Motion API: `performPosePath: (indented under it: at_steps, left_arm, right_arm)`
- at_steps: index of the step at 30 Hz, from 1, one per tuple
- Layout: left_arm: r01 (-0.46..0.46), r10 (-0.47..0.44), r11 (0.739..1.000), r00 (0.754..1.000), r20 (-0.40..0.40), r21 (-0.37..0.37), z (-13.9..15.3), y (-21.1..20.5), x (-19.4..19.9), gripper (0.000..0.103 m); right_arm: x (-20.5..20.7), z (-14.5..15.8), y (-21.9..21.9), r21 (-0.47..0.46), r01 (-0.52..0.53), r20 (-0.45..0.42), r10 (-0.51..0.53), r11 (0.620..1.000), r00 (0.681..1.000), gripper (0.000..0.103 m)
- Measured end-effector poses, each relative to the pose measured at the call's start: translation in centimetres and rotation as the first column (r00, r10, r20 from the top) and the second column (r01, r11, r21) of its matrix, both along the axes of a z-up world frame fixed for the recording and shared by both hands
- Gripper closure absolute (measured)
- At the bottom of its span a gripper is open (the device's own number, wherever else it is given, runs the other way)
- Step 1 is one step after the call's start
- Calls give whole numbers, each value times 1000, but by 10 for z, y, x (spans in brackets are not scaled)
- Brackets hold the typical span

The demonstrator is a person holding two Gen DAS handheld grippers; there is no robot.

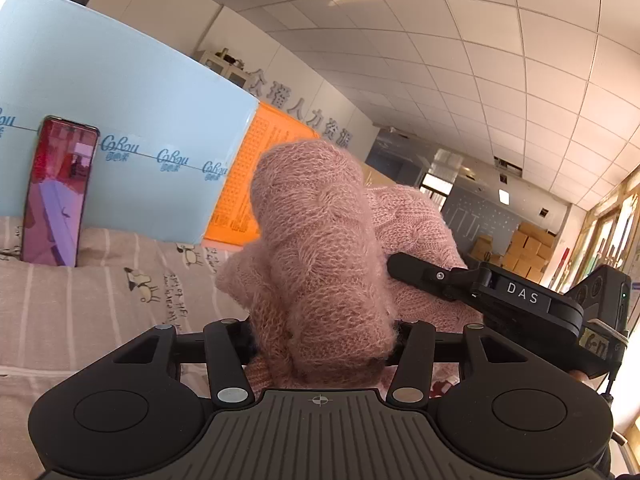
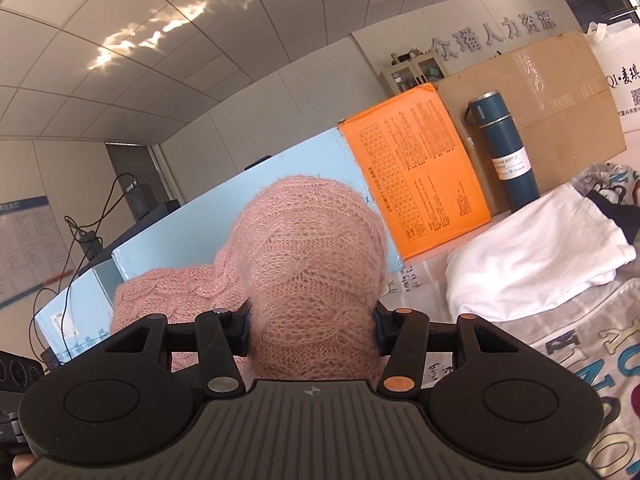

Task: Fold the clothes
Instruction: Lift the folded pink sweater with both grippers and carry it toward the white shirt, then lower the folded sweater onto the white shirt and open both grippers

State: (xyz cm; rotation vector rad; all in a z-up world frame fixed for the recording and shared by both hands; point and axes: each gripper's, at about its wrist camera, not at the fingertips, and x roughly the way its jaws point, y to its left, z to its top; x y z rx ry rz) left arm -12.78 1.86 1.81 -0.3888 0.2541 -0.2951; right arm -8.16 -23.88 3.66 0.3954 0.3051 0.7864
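Note:
A pink cable-knit sweater [image 1: 316,248] is lifted off the bed and bulges up between both grippers. My left gripper [image 1: 322,344] is shut on a thick bunch of the knit, which hides its fingertips. In the left wrist view the right gripper's black body [image 1: 520,300] reaches in from the right against the sweater. In the right wrist view my right gripper [image 2: 312,332] is shut on another bunch of the pink sweater [image 2: 308,256], and the knit trails off to the left. Both sets of fingertips are buried in the wool.
A striped cartoon-print bedsheet [image 1: 100,300] lies below. A phone [image 1: 60,192] leans on a light blue board [image 1: 132,120]. An orange box [image 2: 424,176], a cardboard box [image 2: 560,92] and a teal vacuum bottle [image 2: 504,148] stand behind. A folded white garment [image 2: 532,252] lies at right.

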Motion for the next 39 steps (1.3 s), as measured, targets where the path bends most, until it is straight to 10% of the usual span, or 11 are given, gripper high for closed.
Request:
performPosePath:
  at_steps: [9, 21, 32, 39]
  left_arm:
    - [28, -28, 1000, 993, 112, -3, 31, -50, 93, 53]
    - [-52, 51, 997, 999, 19, 48, 12, -87, 199, 54]
    - [-96, 91, 995, 987, -133, -29, -35, -103, 264, 54]
    - [-113, 113, 994, 988, -110, 0, -46, -100, 254, 40]
  right_arm:
    - [53, 50, -42, 41, 191, 157, -195, 981, 968, 55]
    - [189, 50, -38, -27, 271, 57, -269, 962, 961, 52]
    - [276, -23, -78, -100, 376, -201, -389, 921, 899, 51]
    - [296, -56, -71, -204, 418, -290, -462, 885, 838, 30]
